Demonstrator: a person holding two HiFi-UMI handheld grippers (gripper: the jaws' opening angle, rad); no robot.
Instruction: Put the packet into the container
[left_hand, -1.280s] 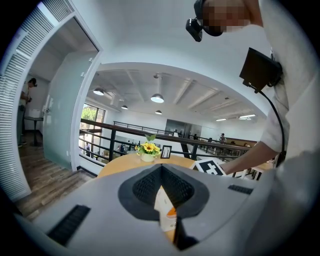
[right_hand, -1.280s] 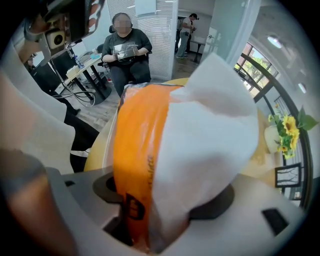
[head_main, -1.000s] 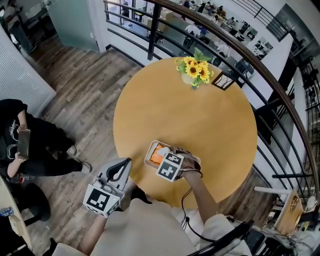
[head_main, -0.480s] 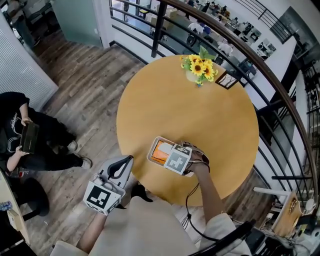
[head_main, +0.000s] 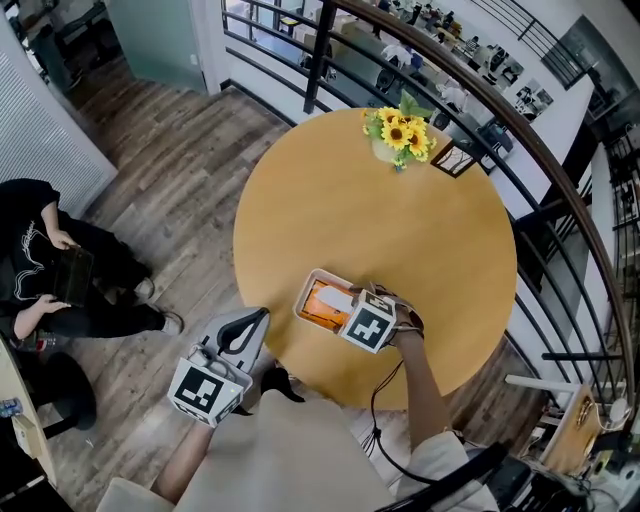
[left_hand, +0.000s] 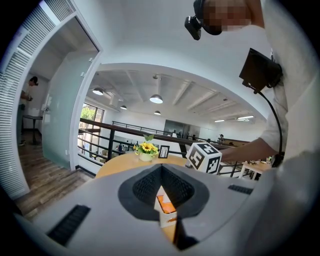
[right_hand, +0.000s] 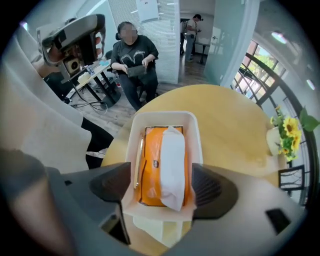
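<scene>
Round wooden table (head_main: 400, 220) by railing; sunflower vase (head_main: 398, 135) at far edge. Left gripper (head_main: 258, 318) off table's near-left edge, fingers pressed together, nothing between them. Right gripper (right_hand: 162, 186) points down over white container (right_hand: 131, 150) near table's front edge; jaws have just been opening, now spread wide, straddling container's near end, pads clear of packet. Orange packet (right_hand: 150, 170) lies flat inside container, white strip along its top. Small mark on packet, too small to read.
</scene>
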